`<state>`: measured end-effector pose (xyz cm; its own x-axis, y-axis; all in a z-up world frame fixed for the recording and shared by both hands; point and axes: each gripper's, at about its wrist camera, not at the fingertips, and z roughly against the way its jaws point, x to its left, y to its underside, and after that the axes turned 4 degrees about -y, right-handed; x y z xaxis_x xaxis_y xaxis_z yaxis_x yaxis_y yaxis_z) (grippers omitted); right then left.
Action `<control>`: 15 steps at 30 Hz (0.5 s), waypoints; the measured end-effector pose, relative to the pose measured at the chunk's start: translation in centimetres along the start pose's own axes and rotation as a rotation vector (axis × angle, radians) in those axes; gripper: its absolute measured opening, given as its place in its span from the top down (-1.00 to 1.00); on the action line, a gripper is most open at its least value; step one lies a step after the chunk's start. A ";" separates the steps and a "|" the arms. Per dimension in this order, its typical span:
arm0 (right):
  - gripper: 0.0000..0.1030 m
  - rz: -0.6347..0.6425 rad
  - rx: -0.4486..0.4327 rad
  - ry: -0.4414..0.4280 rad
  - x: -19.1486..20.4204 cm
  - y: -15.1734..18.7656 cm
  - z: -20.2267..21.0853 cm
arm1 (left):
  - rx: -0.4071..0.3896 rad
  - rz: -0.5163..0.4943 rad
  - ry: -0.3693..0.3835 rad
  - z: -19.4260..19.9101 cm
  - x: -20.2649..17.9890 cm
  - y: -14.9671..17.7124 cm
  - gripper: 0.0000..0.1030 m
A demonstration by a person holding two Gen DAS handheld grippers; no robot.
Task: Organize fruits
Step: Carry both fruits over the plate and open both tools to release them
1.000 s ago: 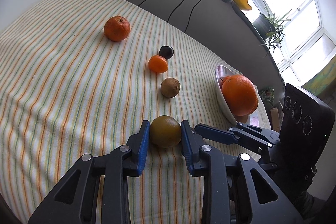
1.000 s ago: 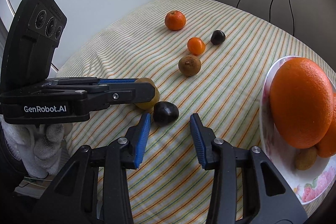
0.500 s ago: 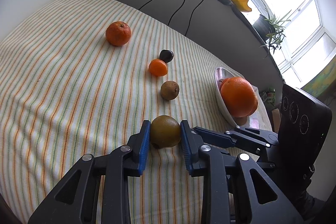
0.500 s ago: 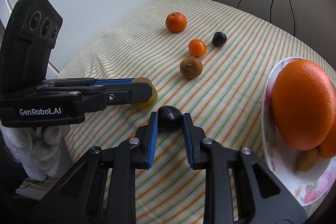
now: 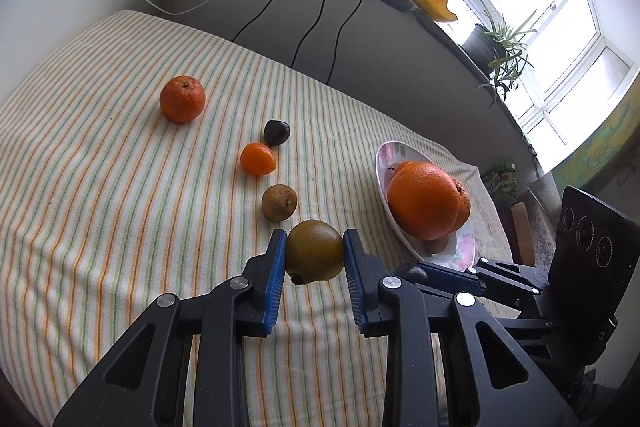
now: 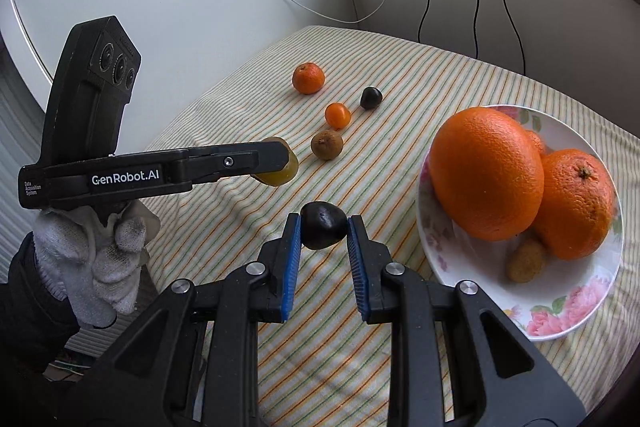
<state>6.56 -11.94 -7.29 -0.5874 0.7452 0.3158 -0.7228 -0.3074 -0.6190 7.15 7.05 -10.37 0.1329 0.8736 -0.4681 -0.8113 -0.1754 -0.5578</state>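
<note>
Fruits are being gathered two at once: the left gripper (image 5: 315,259) is clamping a greenish-brown citrus (image 5: 315,251) above the striped cloth (image 5: 100,187), while the right gripper (image 6: 323,233) is pinching a dark plum (image 6: 323,230), both apparently heading for the floral bowl (image 6: 560,311) holding oranges.

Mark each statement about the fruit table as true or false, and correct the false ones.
1. The left gripper is shut on the yellow-green fruit. True.
2. The right gripper is open and holds nothing. False: it is shut on the dark fruit.
3. The floral bowl holds a large orange. True.
4. Only one fruit lies loose on the striped cloth. False: four do, among them a brown kiwi and a tangerine.
5. The bowl is empty. False: it holds several fruits.
</note>
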 end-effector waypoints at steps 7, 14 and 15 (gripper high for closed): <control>0.53 -0.045 -0.058 0.032 -2.1 1.0 4.0 | -0.009 -0.044 0.031 -0.5 -2.4 -1.2 0.48; 0.53 -0.103 -0.101 0.100 -5.1 2.2 7.3 | -0.004 -0.093 0.073 -1.3 -5.5 -1.0 0.48; 0.53 -0.112 -0.107 0.109 -5.6 2.3 7.8 | -0.005 -0.102 0.075 -1.3 -6.1 -0.8 0.48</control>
<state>5.36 -21.41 -4.91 -0.4583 0.8328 0.3106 -0.7352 -0.1588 -0.6589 7.78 1.30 -7.97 0.2575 0.8506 -0.4584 -0.7886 -0.0892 -0.6084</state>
